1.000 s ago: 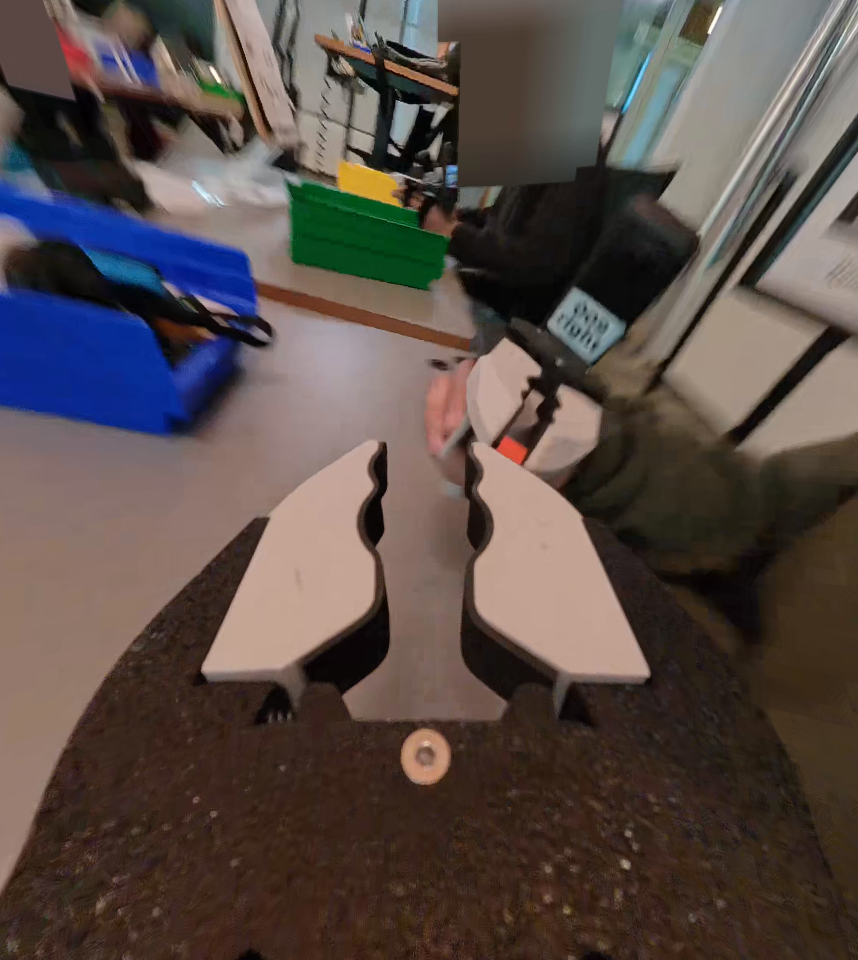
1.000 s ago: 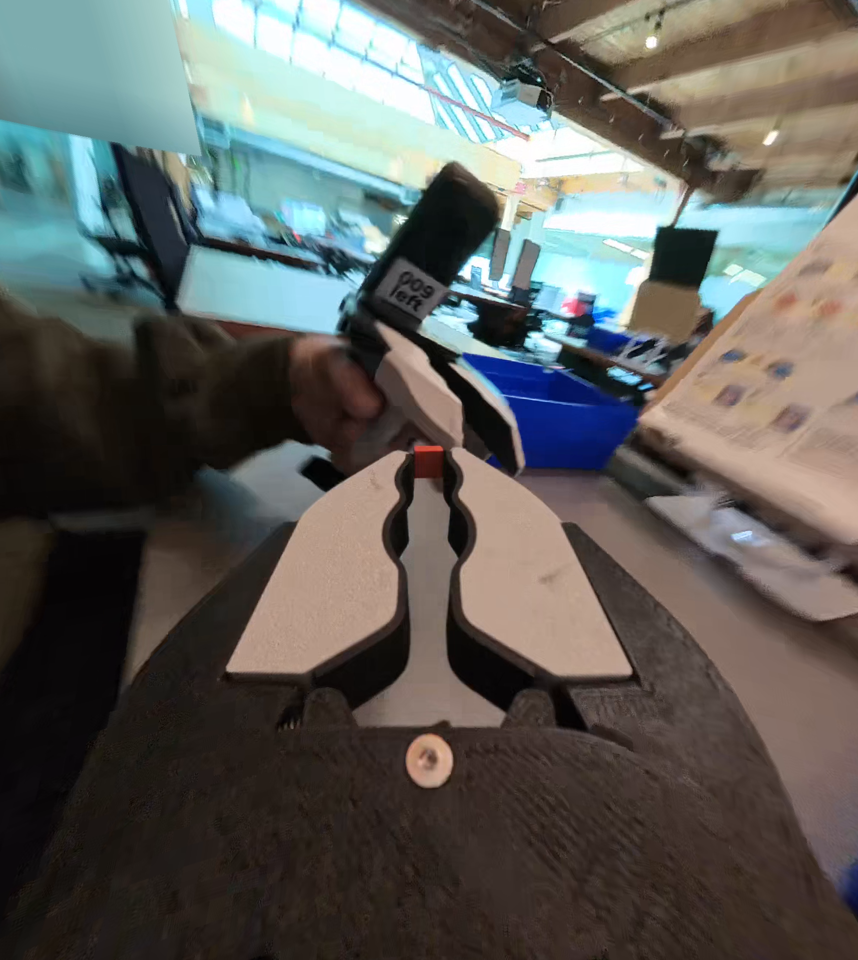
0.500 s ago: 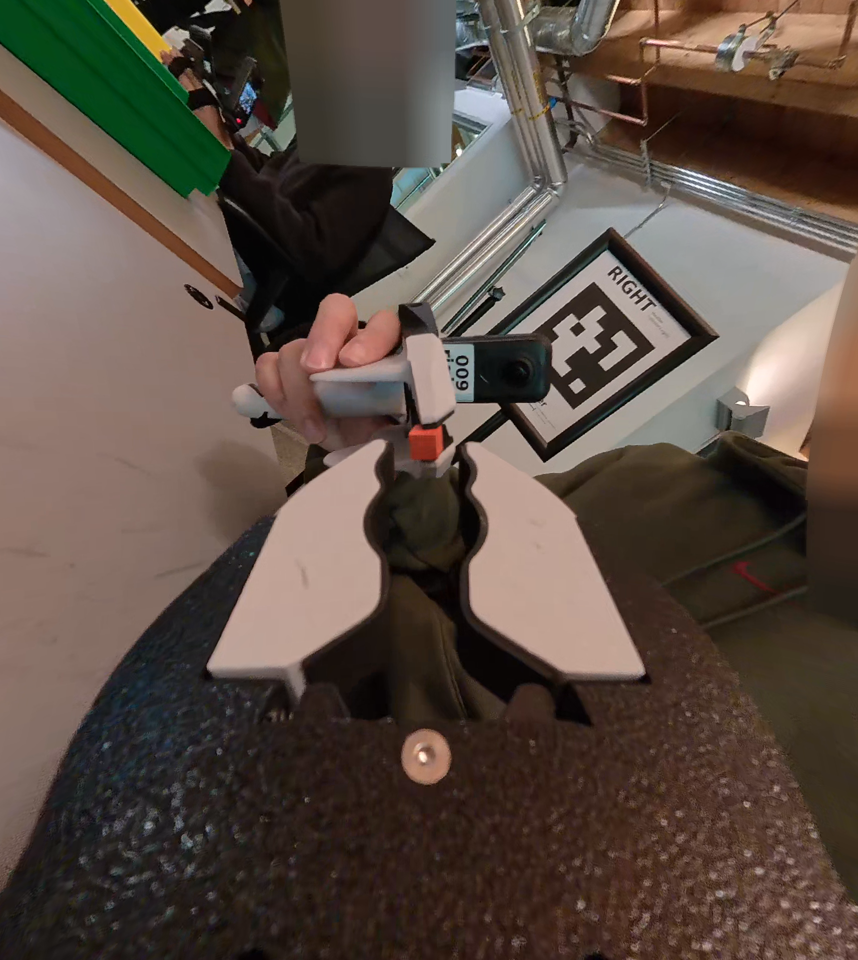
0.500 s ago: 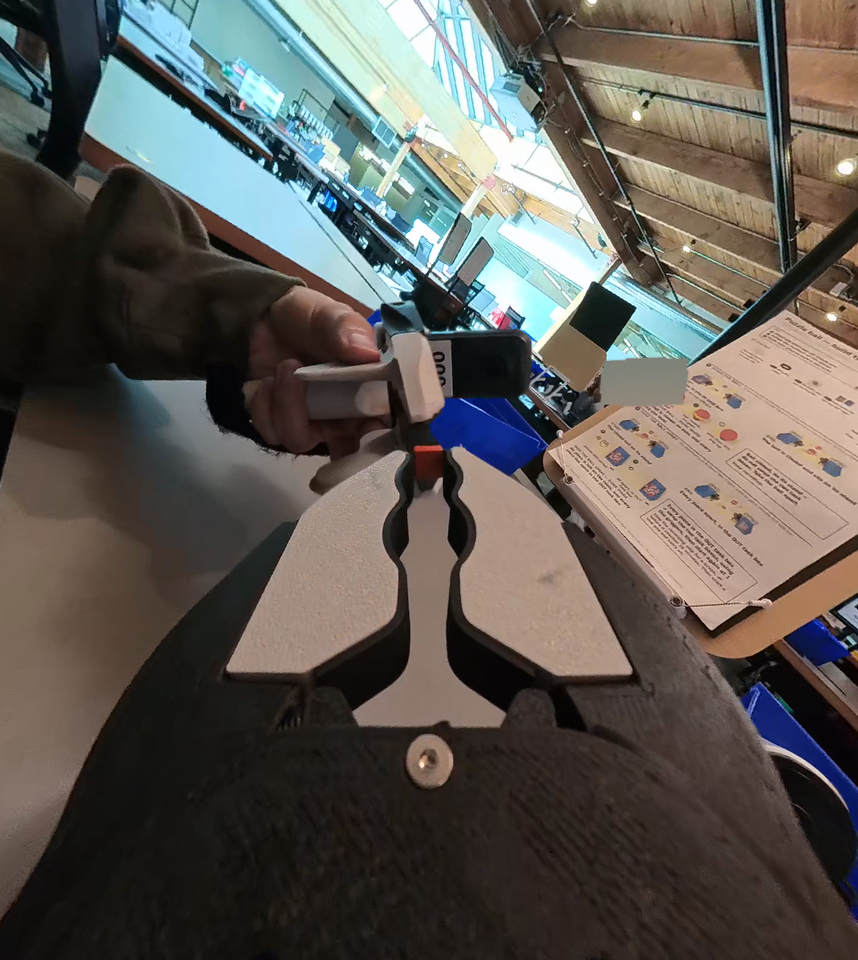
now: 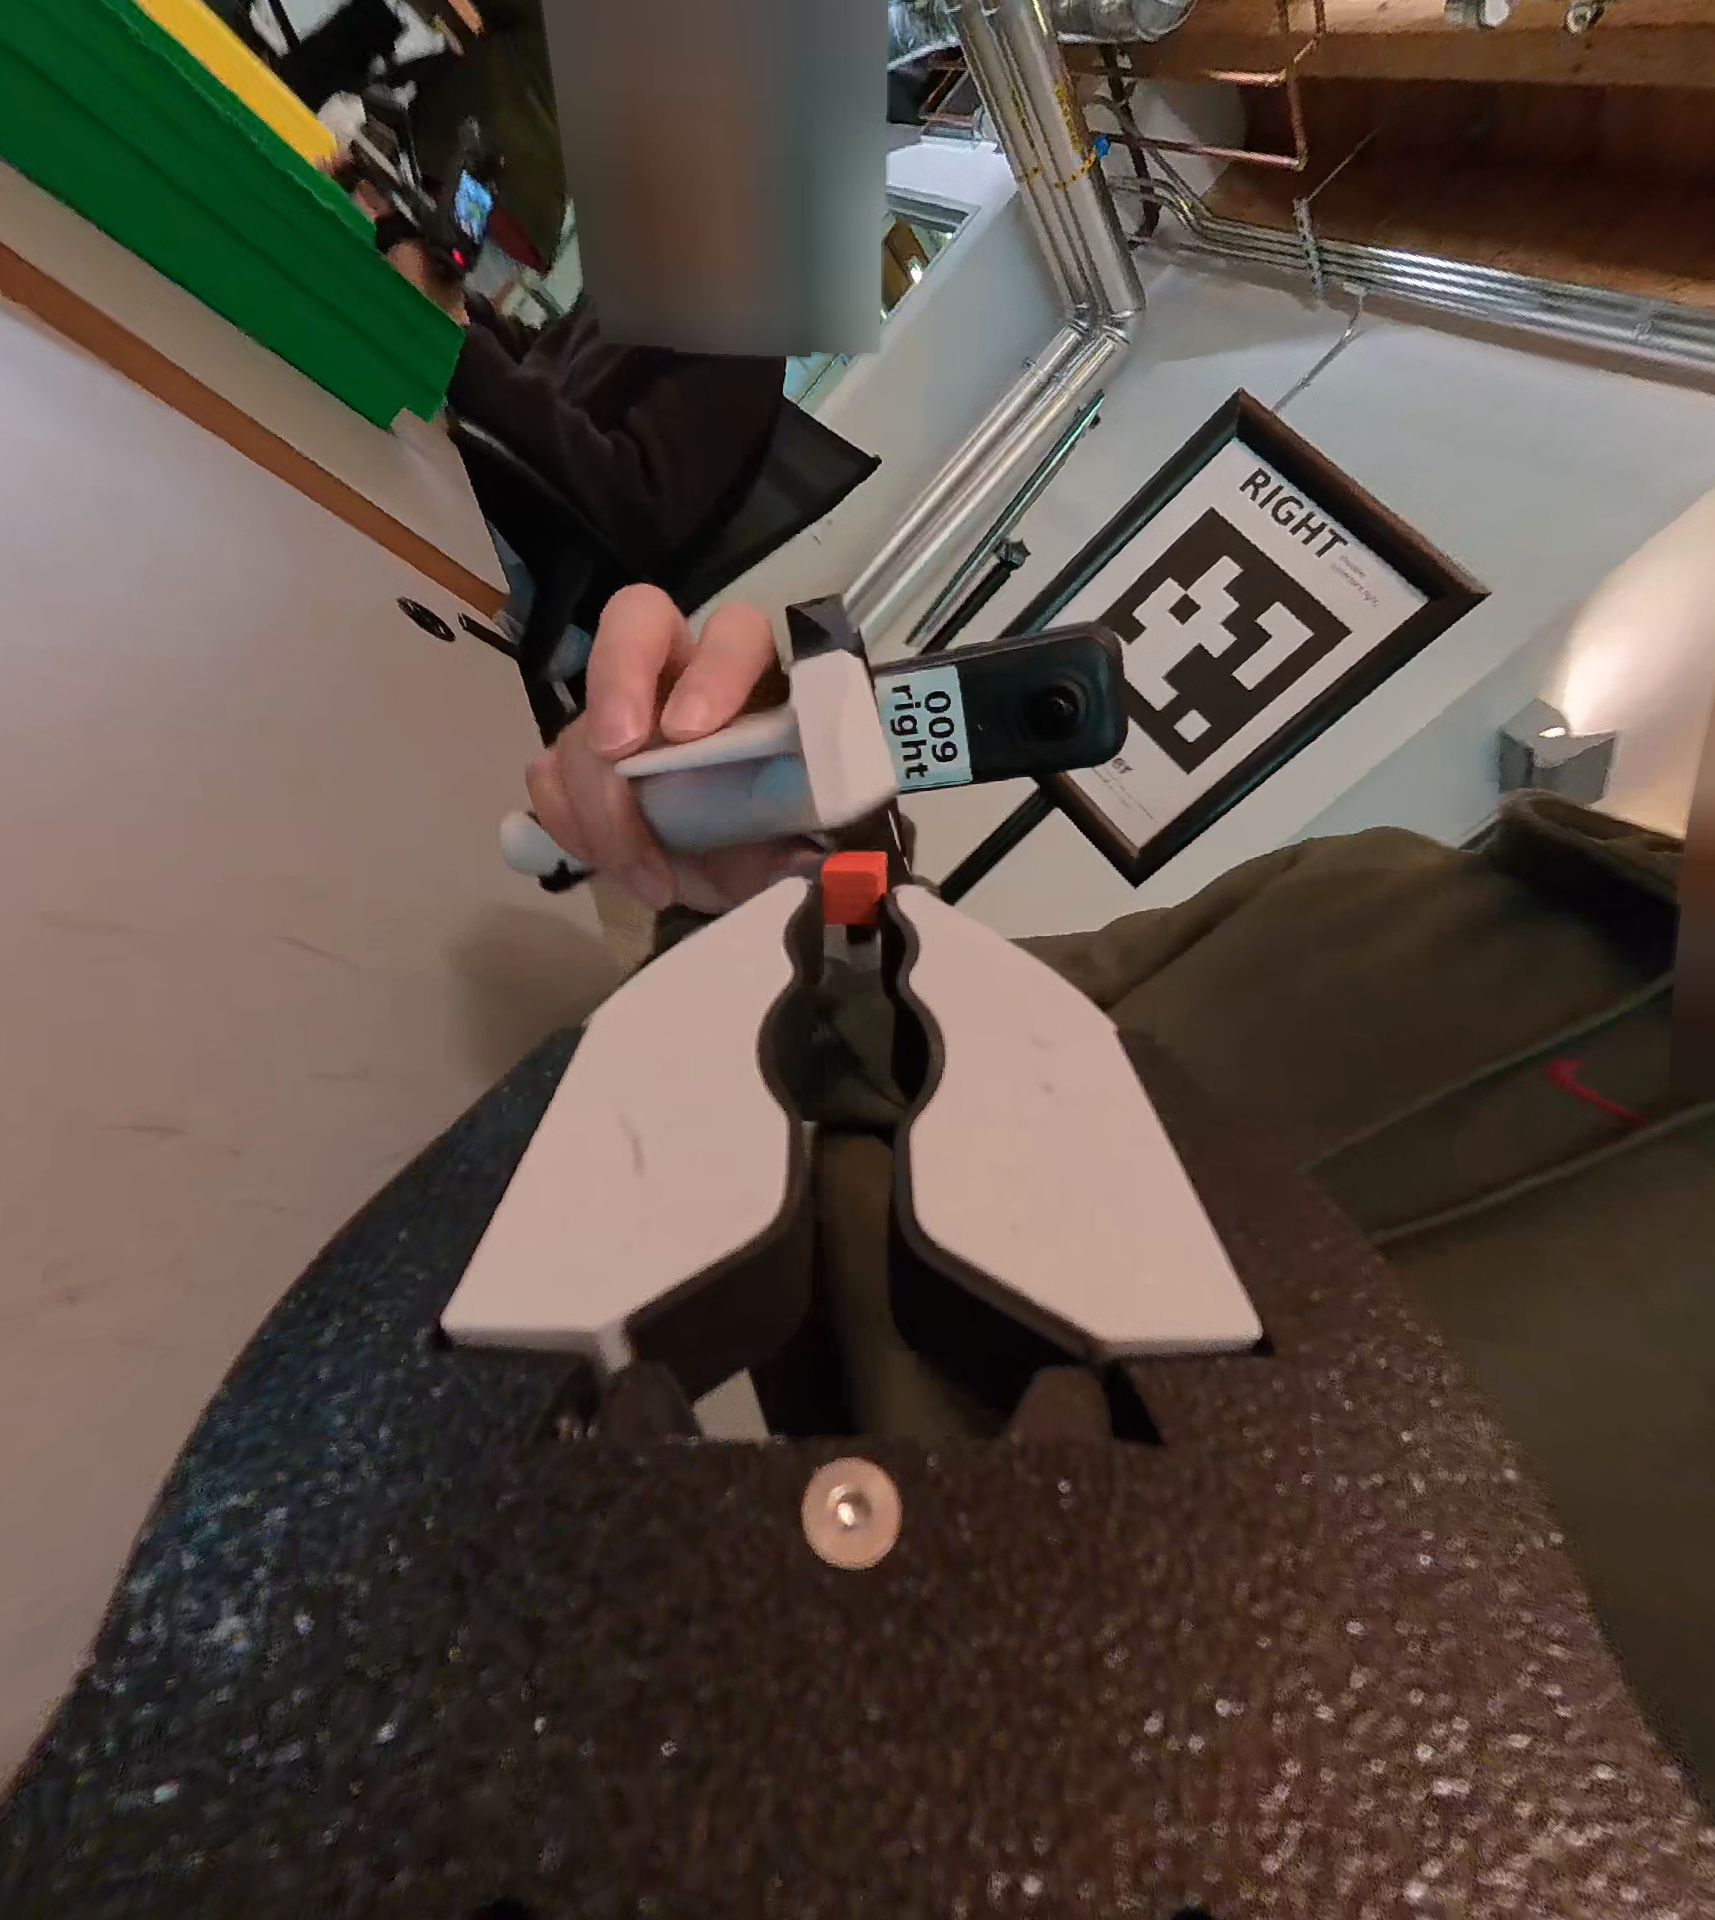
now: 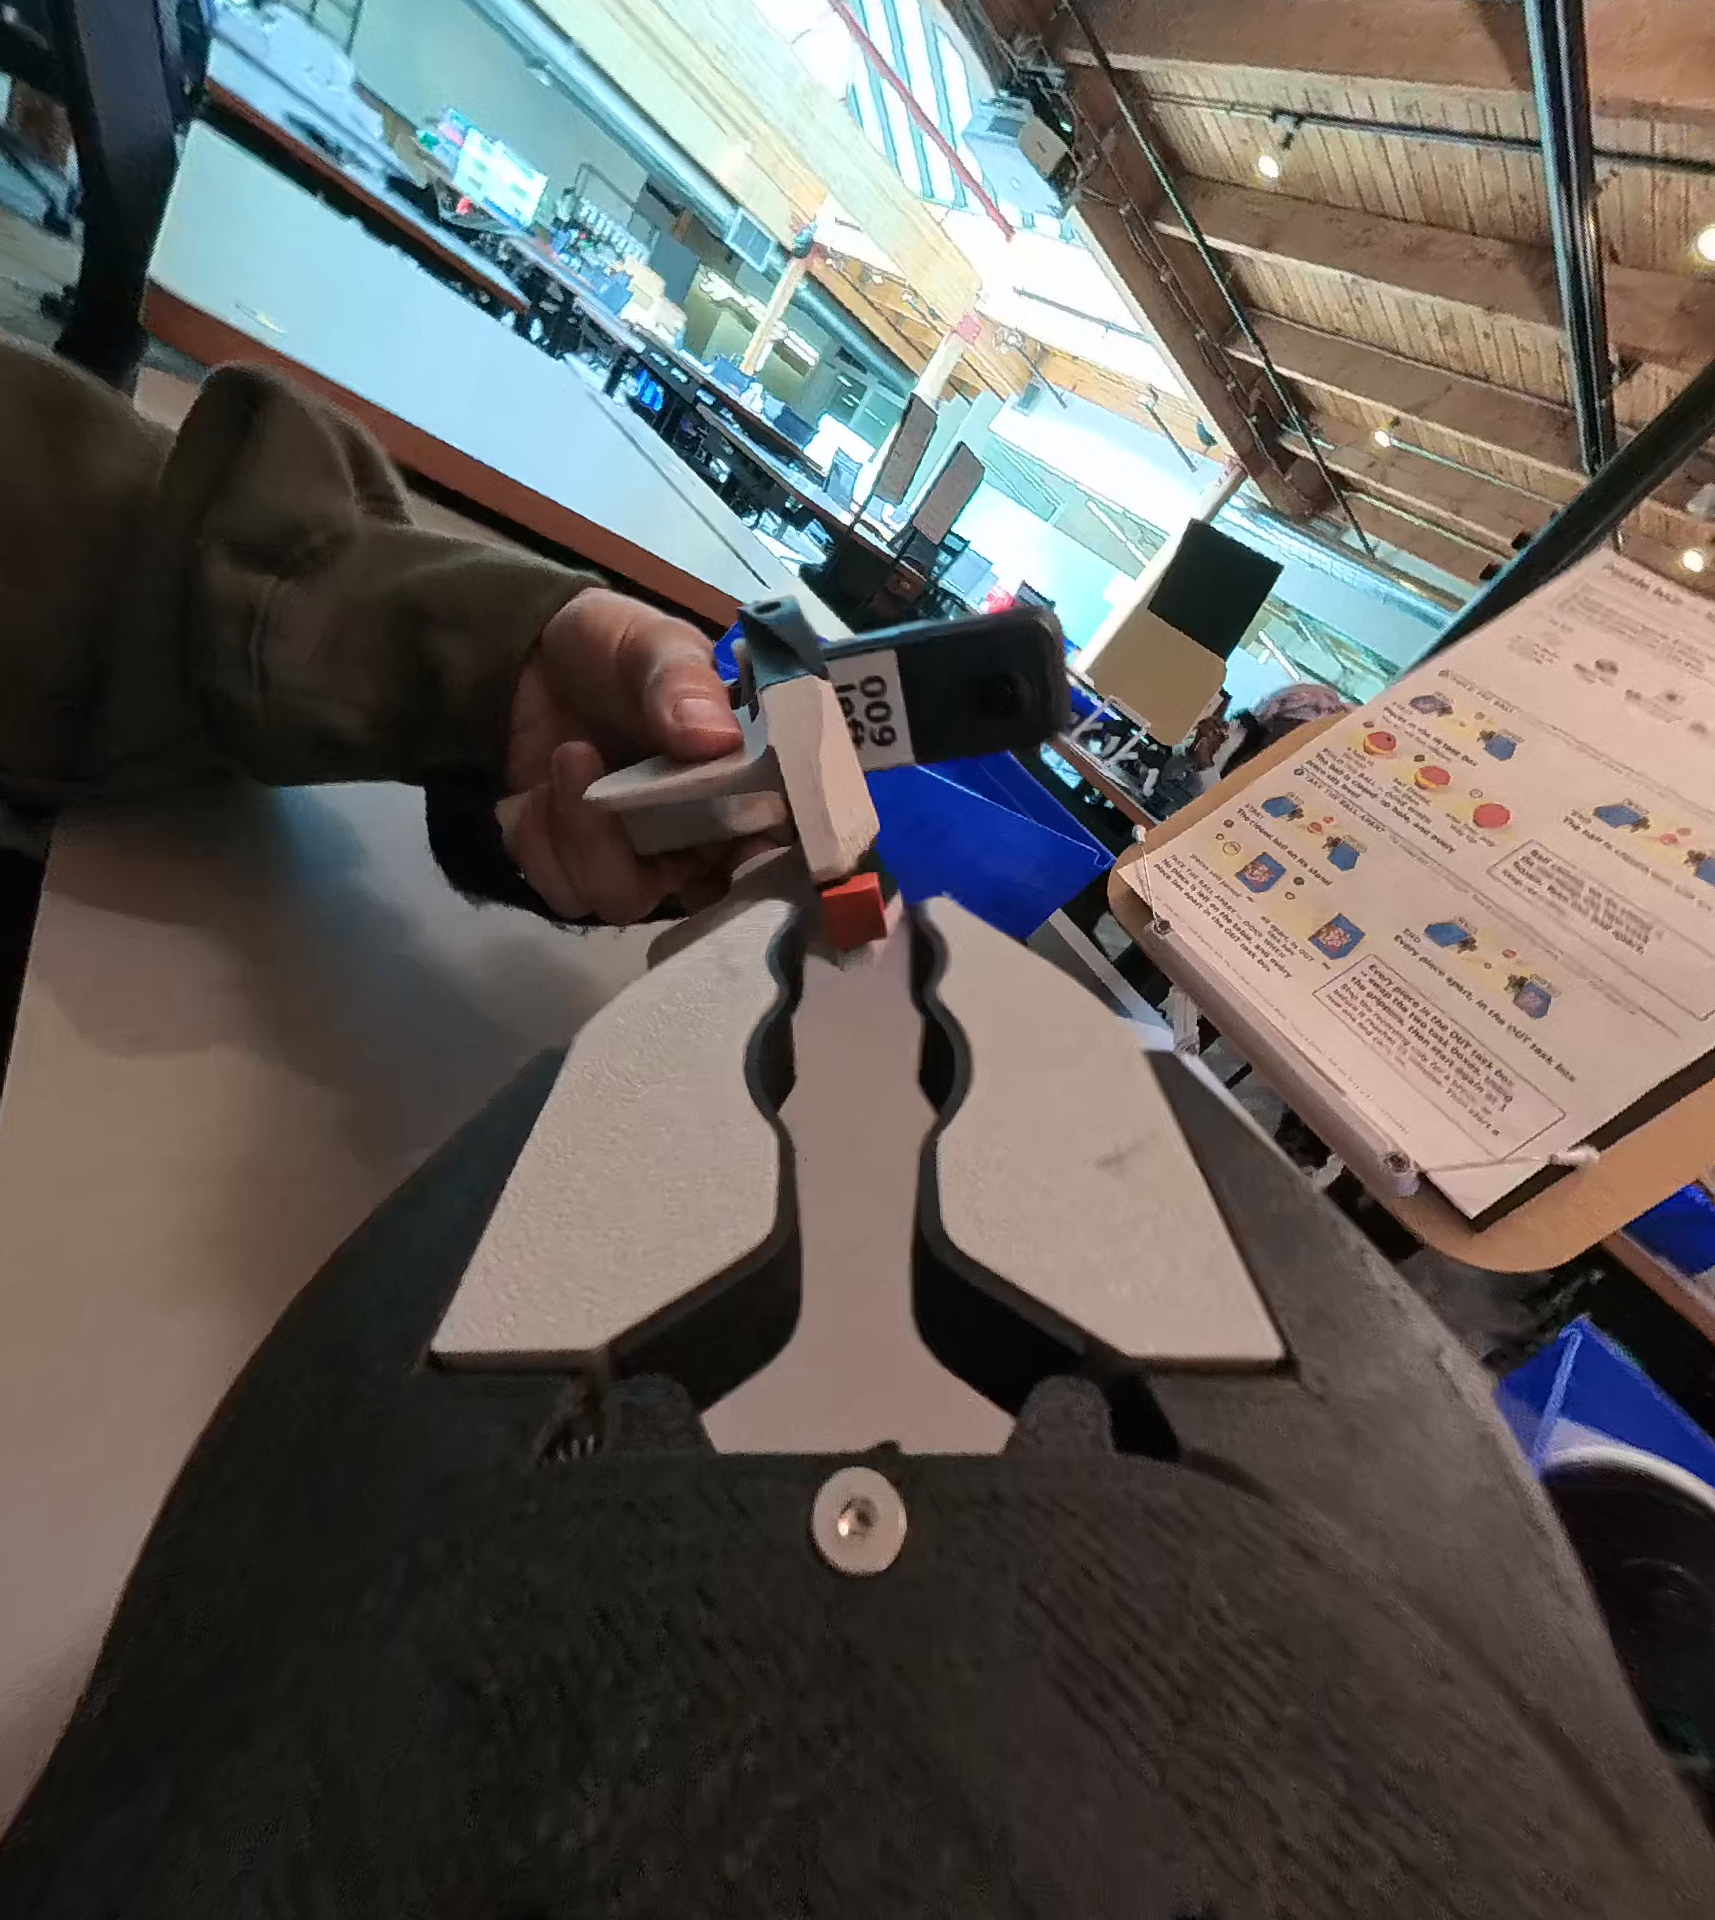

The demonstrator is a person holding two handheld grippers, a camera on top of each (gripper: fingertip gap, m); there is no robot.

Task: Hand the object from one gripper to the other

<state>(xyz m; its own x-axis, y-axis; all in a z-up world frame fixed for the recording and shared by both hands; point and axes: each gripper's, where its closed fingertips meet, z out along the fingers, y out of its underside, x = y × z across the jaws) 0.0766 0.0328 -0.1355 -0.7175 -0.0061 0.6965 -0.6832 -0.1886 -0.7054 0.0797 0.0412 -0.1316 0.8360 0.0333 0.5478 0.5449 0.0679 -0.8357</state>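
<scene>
Left wrist view shows the left gripper (image 5: 851,914) pinching a small red block (image 5: 854,886) between its two fingertips, with only a narrow gap. Right wrist view shows the right gripper (image 6: 858,935) spread a little wider, so the red block (image 6: 853,909) sits between its tips with space on one side. A hand (image 6: 604,769) in an olive sleeve (image 6: 209,582) holds the far tool.

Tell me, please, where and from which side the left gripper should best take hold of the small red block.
Grip the red block across two opposite flat faces with the very fingertips: it is a small cube, so flat pads seat squarely. Come head-on, facing the right gripper, whose jaws stand apart around it; the left gripper appears closed on it that way.
</scene>
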